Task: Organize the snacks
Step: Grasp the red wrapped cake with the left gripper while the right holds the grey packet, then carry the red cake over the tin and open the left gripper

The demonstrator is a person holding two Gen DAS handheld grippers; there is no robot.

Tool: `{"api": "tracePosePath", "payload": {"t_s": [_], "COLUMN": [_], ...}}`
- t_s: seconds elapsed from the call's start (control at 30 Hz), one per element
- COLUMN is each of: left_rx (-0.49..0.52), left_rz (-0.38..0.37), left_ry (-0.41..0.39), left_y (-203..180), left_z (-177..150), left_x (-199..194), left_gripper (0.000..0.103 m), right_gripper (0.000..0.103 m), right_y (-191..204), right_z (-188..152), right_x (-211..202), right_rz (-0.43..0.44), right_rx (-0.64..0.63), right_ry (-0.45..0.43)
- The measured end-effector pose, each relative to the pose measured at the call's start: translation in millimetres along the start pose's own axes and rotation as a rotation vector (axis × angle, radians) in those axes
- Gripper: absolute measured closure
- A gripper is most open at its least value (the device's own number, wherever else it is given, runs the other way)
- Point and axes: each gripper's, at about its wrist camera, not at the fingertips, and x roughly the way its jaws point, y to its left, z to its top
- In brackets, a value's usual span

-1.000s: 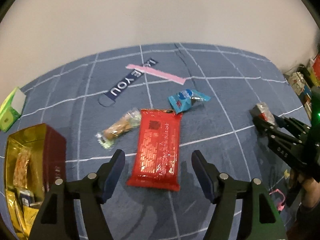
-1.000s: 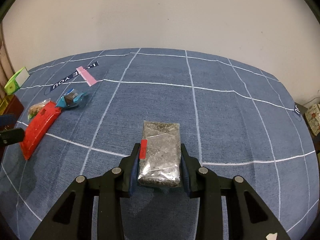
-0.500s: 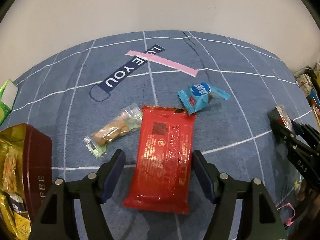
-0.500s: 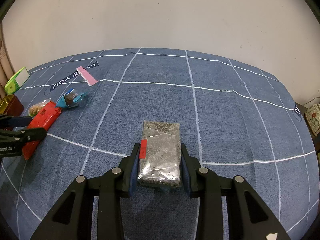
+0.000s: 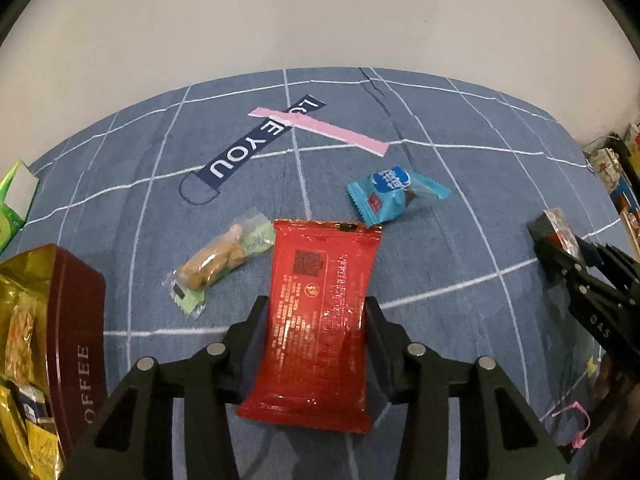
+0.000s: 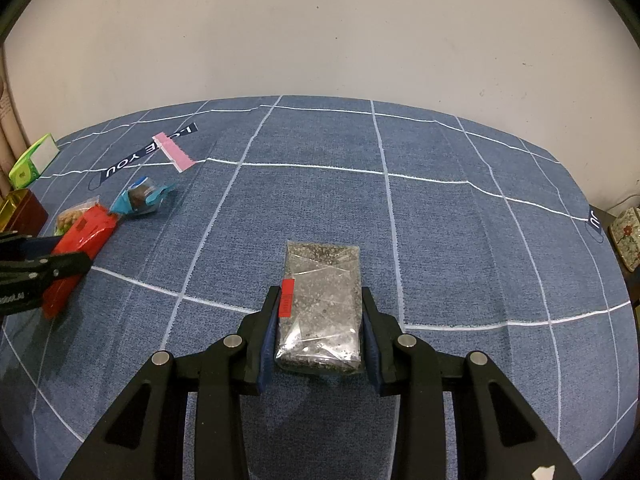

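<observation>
A red snack packet [image 5: 324, 280] lies flat on the blue checked cloth [image 5: 440, 240]. My left gripper [image 5: 316, 308] straddles its near half, its jaws closing, and both pads touch the packet's long edges. The same packet [image 6: 86, 228] shows at the far left of the right wrist view, beside the left gripper [image 6: 40, 268]. My right gripper [image 6: 320, 300] is shut on a grey speckled bar in a clear wrapper [image 6: 322, 304] with a red sticker, held just above the cloth. That gripper and bar [image 5: 558, 220] appear at the right edge of the left wrist view.
A blue candy [image 5: 390, 196] and a biscuit in a clear and green wrapper [image 5: 222, 260] lie just beyond the red packet. A dark red coffee tin [image 5: 76, 320] with gold packets stands at the left. A pink strip [image 5: 320, 128] and a green box [image 5: 16, 196] lie farther off.
My left gripper has come down over the red packet and its fingers have drawn in from wide apart to the packet's sides. The right gripper and its bar have not moved.
</observation>
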Motion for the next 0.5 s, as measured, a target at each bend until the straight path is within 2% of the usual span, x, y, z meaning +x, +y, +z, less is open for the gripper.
{"api": "tracePosePath", "payload": {"t_s": [0.37,0.5], "left_rx": [-0.021,-0.03], "left_rz": [-0.011,-0.004], "left_ry": [0.033,0.016], "left_y": [-0.5,1.5], "left_z": [-25.2,-29.7], "left_x": [-20.6,-38.1], "left_gripper": [0.057,0.057], "right_gripper": [0.07,0.07], "right_y": [-0.3,-0.3], "right_z": [0.0,-0.1], "right_x": [-0.1,-0.1], "right_rz": [0.001,0.0], "right_rx": [0.001,0.001], "right_ry": [-0.001,-0.001]}}
